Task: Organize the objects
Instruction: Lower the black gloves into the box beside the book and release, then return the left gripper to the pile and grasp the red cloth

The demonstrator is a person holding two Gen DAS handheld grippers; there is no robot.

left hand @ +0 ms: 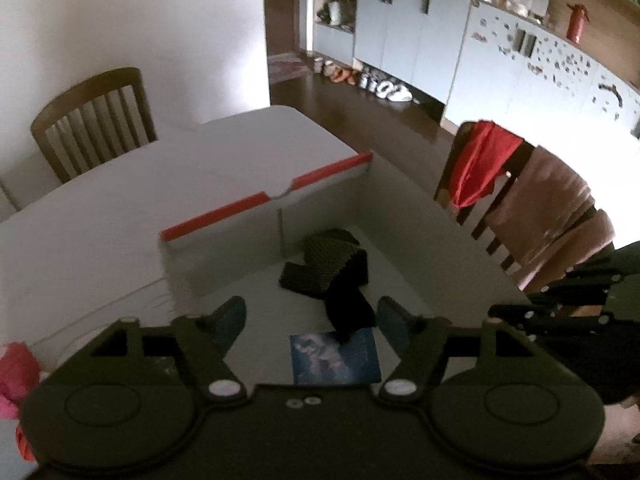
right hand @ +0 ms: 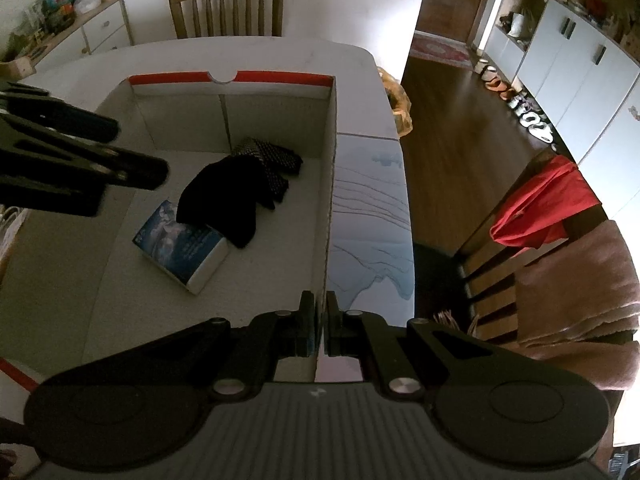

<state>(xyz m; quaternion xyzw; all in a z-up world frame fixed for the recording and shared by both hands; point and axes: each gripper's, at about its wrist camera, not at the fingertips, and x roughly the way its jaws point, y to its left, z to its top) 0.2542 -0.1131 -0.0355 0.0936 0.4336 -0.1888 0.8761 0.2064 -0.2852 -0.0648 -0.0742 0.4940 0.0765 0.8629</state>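
Two grippers at work: one pinching, one free above the load.
Table (right hand: 280,56): white, carrying the box; a pink item (left hand: 16,372) at the near left edge, not yet packed.
Box (right hand: 329,184): large, open-topped, white inside with a red strip on the far rim; right wall thin and unbraced. Risk: bending or tearing of that wall, or skidding of the whole box, if pulled sideways by the pinch.
Right gripper (right hand: 320,320): jaws drawn narrow, clamped on the top edge of the right wall near the front corner. Risk: slipping off the thin cardboard, or creasing it, under a hard tug.
Left gripper (left hand: 310,320): jaws spread wide, holding nothing, poised over the box interior above the book and the cloth. Risk: snagging the cloth on the way out and dragging it over the rim.
Book (right hand: 182,240): blue cover, flat on the box floor near the front. Risk: sliding if the box tilts.
Dark cloth (right hand: 224,200): black piece with a netted part, draped over the book's far corner and reaching toward the back wall. Risk: riding along with any book shift.
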